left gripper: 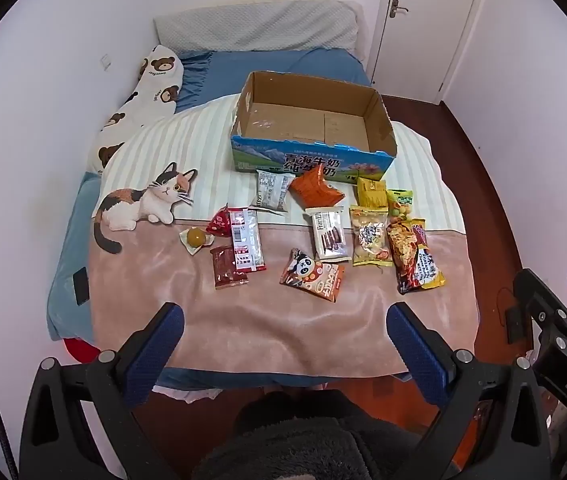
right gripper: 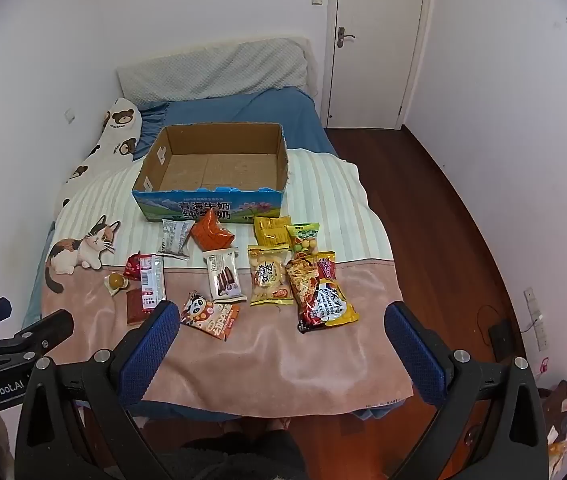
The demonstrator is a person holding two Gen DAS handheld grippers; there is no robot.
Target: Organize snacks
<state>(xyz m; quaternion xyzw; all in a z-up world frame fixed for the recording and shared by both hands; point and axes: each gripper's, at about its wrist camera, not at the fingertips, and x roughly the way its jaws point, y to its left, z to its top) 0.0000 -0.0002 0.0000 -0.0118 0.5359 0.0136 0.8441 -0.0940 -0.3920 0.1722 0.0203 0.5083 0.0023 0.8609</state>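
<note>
On the bed (left gripper: 203,80) we see snack packets (left gripper: 325,236) before an empty cardboard box (left gripper: 311,160) — our left gripper (left gripper: 285,344) and right gripper (right gripper: 283,344) gape wide, holding nothing.

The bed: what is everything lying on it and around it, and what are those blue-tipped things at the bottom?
Box: one, brown cardboard, blue printed front, empty, mid-bed.
Snack packets: about twelve, mixed colours, on the blanket in front of the box.
Blanket: one, pink and cream, cat picture.
Pillow: one, grey, at the head.
Bear cushion: one, white, by the wall.
Door: one, white, shut.
Left fingers: blue pads, open, empty.
Right fingers: blue pads, open, empty.
</note>
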